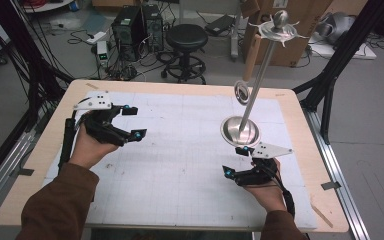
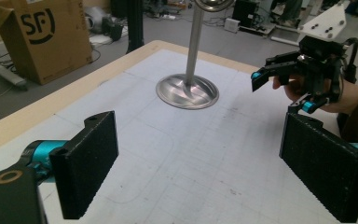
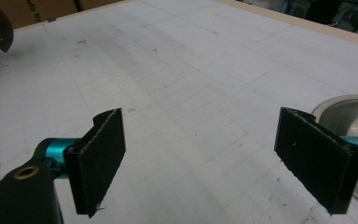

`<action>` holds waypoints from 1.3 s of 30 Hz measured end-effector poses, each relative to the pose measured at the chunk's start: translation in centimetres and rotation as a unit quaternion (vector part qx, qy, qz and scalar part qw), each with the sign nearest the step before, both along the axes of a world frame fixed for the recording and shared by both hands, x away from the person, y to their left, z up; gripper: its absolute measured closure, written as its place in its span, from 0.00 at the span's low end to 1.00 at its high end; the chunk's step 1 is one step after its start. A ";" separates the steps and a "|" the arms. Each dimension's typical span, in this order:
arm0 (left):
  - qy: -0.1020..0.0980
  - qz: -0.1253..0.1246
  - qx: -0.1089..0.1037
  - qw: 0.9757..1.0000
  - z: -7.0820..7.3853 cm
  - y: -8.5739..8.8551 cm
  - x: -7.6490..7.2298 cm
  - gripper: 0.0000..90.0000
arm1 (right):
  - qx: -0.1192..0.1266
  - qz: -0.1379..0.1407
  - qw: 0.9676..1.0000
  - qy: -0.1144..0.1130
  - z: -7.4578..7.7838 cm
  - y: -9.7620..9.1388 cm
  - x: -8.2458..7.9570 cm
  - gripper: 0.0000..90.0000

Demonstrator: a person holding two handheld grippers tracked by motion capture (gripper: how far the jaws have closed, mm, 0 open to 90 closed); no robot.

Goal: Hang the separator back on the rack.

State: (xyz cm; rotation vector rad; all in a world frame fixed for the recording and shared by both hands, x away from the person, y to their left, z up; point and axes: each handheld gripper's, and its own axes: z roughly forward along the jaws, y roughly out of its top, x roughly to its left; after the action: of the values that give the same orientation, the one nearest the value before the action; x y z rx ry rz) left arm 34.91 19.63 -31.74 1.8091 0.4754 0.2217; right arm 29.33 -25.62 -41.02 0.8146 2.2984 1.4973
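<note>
A steel stand rises from a round dished base (image 1: pixel 240 131) at the table's right middle. Its pole (image 1: pixel 257 80) tilts up to a disc with hooks and a ball top (image 1: pixel 279 27). From one hook hangs a utensil with a wooden handle (image 1: pixel 252 50) and a metal ring end (image 1: pixel 242 92). My left gripper (image 1: pixel 135 122) hovers over the white mat (image 1: pixel 180 160) at the left, open and empty, facing the base (image 2: pixel 187 91). My right gripper (image 1: pixel 235 161) is just in front of the base, open and empty. In the right gripper view the base's rim (image 3: pixel 349 109) lies beside the right jaw.
The mat covers a wooden table with a pale border (image 1: pixel 40 165). Behind the table stand a black stool (image 1: pixel 186 37), computer towers (image 1: pixel 130 27) and cardboard boxes (image 1: pixel 305 30). Black frame legs (image 1: pixel 330 85) rise at the right and cables hang at the left.
</note>
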 end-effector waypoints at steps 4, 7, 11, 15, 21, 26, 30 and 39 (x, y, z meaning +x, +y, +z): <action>0.000 -0.005 0.001 1.000 -0.7 0.0 -0.6 0.11 | -0.002 0.001 1.000 0.001 0.0 0.0 0.0 0.17; 0.007 -0.010 -0.005 1.000 -1.4 0.2 -0.9 0.10 | -0.001 0.000 1.000 0.001 0.0 0.0 0.1 0.17; 0.013 -0.011 -0.001 1.000 -2.2 0.5 -1.4 0.08 | -0.003 0.000 1.000 0.002 -0.1 0.1 0.1 0.17; 0.012 -0.011 0.005 1.000 -2.8 0.5 -1.9 0.08 | -0.002 0.000 1.000 0.002 -0.1 0.1 0.1 0.17; 0.008 -0.012 0.009 1.000 -3.3 0.3 -2.8 0.07 | 0.000 -0.002 1.000 0.003 -0.1 0.0 0.1 0.17; 0.002 -0.008 0.010 1.000 -3.8 0.5 -3.3 0.04 | 0.004 -0.005 1.000 0.004 -0.1 -0.1 0.2 0.17; -0.001 -0.003 0.010 1.000 -4.0 0.9 -3.4 0.02 | 0.001 -0.003 1.000 0.005 -0.2 0.0 0.3 0.17; 0.008 0.005 0.016 1.000 -5.3 1.5 -3.7 0.02 | 0.009 -0.009 1.000 0.006 -0.2 -0.5 0.3 0.17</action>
State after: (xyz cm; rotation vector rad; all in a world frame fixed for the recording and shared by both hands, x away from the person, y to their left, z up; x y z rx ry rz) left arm 31.23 21.17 -36.99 1.8421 0.4954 0.2224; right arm 29.62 -26.10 -41.19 0.8487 2.2846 1.5116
